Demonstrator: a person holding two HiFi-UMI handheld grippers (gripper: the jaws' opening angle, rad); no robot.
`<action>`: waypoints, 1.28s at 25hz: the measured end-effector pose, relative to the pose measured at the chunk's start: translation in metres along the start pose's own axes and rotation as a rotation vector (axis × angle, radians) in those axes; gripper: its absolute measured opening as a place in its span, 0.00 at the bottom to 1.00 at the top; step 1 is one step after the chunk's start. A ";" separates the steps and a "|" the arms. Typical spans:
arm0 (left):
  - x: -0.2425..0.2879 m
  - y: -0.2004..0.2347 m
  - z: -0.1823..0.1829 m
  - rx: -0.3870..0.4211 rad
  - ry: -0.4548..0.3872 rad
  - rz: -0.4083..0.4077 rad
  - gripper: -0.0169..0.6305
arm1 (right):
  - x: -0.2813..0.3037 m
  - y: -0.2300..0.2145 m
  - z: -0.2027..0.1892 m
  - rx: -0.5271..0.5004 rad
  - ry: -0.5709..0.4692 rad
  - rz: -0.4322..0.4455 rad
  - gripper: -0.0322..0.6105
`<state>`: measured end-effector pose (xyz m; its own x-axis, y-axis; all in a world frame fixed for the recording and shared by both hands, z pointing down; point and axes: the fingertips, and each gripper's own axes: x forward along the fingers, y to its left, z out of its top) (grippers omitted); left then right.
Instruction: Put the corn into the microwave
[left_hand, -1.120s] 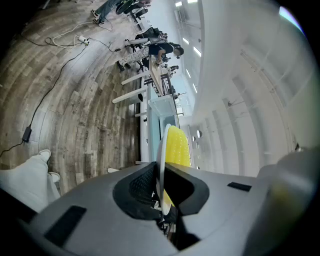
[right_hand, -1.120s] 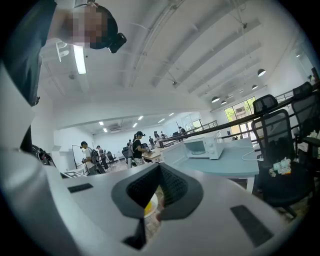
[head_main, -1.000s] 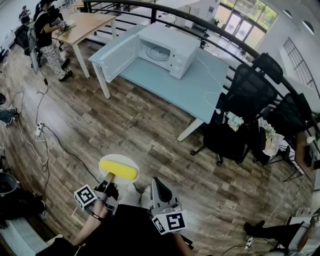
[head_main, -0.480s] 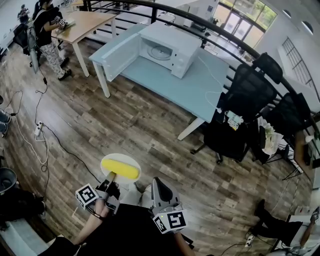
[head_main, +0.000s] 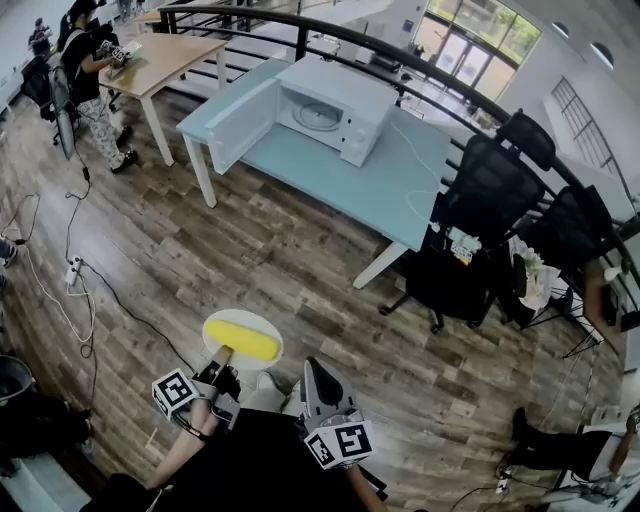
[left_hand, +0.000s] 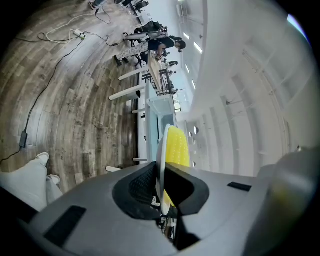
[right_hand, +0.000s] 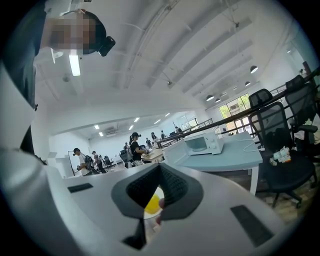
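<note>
Head view: little has changed over the last second. The floor has slid slightly toward me in frame and the far table sits a touch lower, so I judge I am only edging forward.

- Left gripper: held low and close to my body, jaws clamped on the near rim of the white plate, as before. The left gripper view shows the rim pinched between the pads, with the plate edge-on to that camera.
- Corn: lies across the plate and has not rolled or shifted. The plate looks level from above.
- Right gripper: just beside the plate, jaws together with nothing between them. Through its own view I catch a sliver of yellow beyond the pads, not in them.
- Microwave: on the table, well apart from me, with its door swung wide to the left and the cavity bare apart from the turntable.

For the task: the carry is under way and the grip is holding. Most of the walk is left, and no door work is needed on arrival.
</note>
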<state>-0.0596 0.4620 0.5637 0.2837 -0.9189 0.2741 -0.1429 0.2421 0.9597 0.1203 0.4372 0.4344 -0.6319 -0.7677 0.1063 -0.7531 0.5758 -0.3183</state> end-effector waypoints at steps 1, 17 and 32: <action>-0.001 -0.001 0.003 0.001 0.001 -0.004 0.07 | 0.001 0.004 -0.001 -0.001 -0.002 0.000 0.06; -0.002 0.004 0.038 0.007 -0.004 -0.018 0.07 | 0.020 0.028 -0.003 -0.014 -0.032 0.013 0.06; 0.026 -0.006 0.065 0.028 -0.019 -0.014 0.07 | 0.050 0.016 0.012 -0.026 -0.063 0.039 0.06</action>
<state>-0.1129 0.4165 0.5605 0.2677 -0.9279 0.2595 -0.1656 0.2210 0.9611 0.0787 0.4045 0.4236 -0.6484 -0.7605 0.0347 -0.7335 0.6118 -0.2961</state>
